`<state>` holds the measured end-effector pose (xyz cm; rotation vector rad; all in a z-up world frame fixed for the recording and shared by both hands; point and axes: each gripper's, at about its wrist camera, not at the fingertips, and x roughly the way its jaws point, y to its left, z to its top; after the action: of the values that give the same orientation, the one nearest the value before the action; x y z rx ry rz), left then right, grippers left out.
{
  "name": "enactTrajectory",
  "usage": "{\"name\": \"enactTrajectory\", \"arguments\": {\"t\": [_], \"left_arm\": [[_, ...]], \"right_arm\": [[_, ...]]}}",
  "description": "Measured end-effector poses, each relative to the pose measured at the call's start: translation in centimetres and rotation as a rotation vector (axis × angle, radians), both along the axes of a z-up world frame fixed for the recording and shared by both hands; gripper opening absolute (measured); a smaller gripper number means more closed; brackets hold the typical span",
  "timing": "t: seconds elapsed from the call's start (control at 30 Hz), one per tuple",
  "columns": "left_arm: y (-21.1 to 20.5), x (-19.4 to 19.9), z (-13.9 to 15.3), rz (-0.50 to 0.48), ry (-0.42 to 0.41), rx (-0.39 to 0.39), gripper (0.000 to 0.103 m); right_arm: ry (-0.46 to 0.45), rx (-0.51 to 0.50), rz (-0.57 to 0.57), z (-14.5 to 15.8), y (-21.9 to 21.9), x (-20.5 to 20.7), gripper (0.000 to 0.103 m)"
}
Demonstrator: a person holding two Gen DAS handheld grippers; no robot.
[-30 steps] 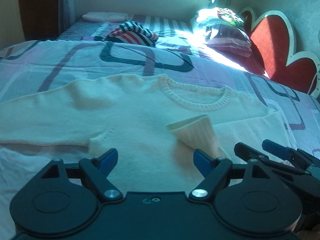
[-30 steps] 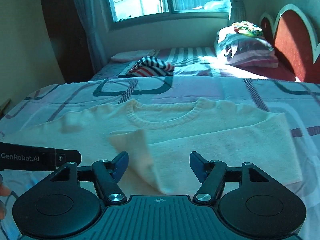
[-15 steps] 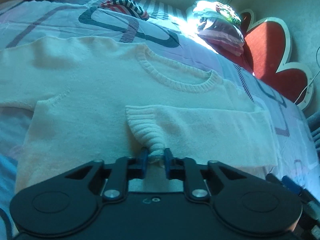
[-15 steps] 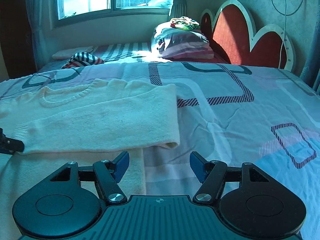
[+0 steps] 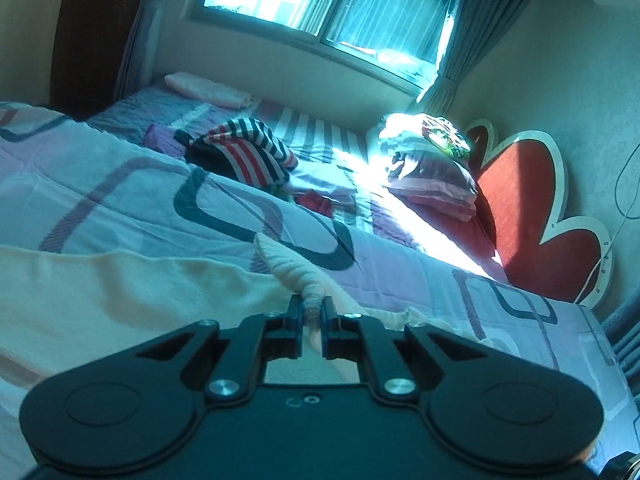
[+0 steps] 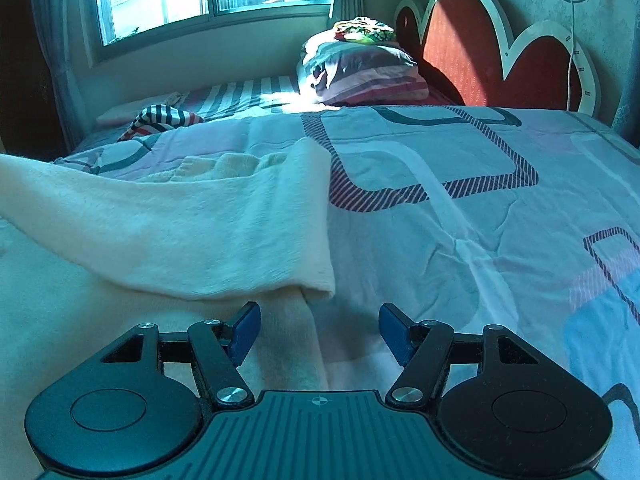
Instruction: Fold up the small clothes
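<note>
A cream knitted sweater (image 5: 120, 296) lies spread on the bed. My left gripper (image 5: 311, 312) is shut on the ribbed cuff (image 5: 296, 270) of one sleeve and holds it raised above the sweater. In the right wrist view the same sweater (image 6: 180, 232) shows with the sleeve folded across its body and lifting toward the left. My right gripper (image 6: 318, 328) is open and empty, low over the sweater's right side edge, just in front of the sleeve fold.
The bed has a pink and blue patterned quilt (image 6: 460, 208). A striped garment (image 5: 244, 152) lies farther back, stacked pillows (image 6: 360, 68) sit near the red scalloped headboard (image 6: 480, 48). A window (image 5: 328, 4) is behind.
My left gripper closed on the sleeve cuff and has lifted it, tilting upward. My right gripper moved right to the sweater's side edge and stayed open.
</note>
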<state>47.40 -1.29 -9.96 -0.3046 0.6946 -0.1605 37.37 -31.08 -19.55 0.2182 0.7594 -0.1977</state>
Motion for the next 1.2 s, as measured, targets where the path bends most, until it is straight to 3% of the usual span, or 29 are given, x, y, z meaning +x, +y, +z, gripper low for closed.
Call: {"name": "enactTrajectory", "arguments": {"t": [0.03,0.13,0.33,0.4,0.5,0.53,0.57,0.6,0.63,0.7,0.83,0.97,1.03,1.13,1.2], "left_arm": [[0.6,0.0,-0.2,0.018,0.003,0.002,0.007],[2.2,-0.2,-1.6,0.064,0.04,0.007,0.007],[3.1,-0.3,-6.7,0.092,0.144,0.081,0.007],[3.1,-0.4,-8.0,0.075,0.172,0.121,0.008],[3.3,-1.3,-8.1,0.093,0.154,0.182,0.026],[3.5,-1.6,-7.7,0.105,0.15,0.194,0.033],[3.9,-1.9,-7.3,0.126,0.142,0.215,0.052],[4.2,-2.3,-6.8,0.162,0.125,0.246,0.064],[4.5,-2.8,-6.3,0.19,0.095,0.266,0.071],[4.7,-3.5,-5.2,0.188,0.038,0.278,0.07],[2.7,-3.4,-4.5,0.083,0.016,0.264,0.065],[-0.2,-2.6,-5.6,-0.028,0.012,0.258,0.062],[-0.9,-1.7,-6.7,-0.061,0.052,0.27,0.062],[0.2,-0.3,-8.5,-0.005,0.133,0.279,0.061],[1.4,-0.2,-8.9,0.031,0.128,0.276,0.061]], "right_arm": [[0.003,0.012,-0.001,0.0,0.0,0.4,0.044],[0.007,0.063,-0.002,0.0,0.0,1.3,0.016],[-0.006,0.047,-0.058,-0.1,-0.8,0.5,0.005],[0.004,0.014,-0.04,-0.1,-0.4,0.3,0.005],[0.015,-0.007,0.01,0.6,0.0,-0.2,0.005],[0.013,0.007,0.018,0.8,-0.3,-0.7,0.006],[0.009,0.019,0.023,1.1,-0.4,-1.1,0.007],[-0.001,0.024,0.022,1.4,-0.6,-1.6,0.015],[-0.015,0.021,0.022,1.8,-0.7,-2.0,0.031],[-0.049,0.006,0.016,2.5,-1.0,-2.3,0.049],[-0.052,0.008,0.024,2.8,-1.5,0.1,0.049],[-0.035,0.061,0.006,2.4,-2.3,3.4,0.049],[-0.016,0.079,-0.004,1.8,-2.8,5.3,0.049],[0.008,0.116,-0.016,0.9,-3.6,7.9,0.049],[0.016,0.156,-0.025,0.4,-4.2,9.5,0.049]]}}
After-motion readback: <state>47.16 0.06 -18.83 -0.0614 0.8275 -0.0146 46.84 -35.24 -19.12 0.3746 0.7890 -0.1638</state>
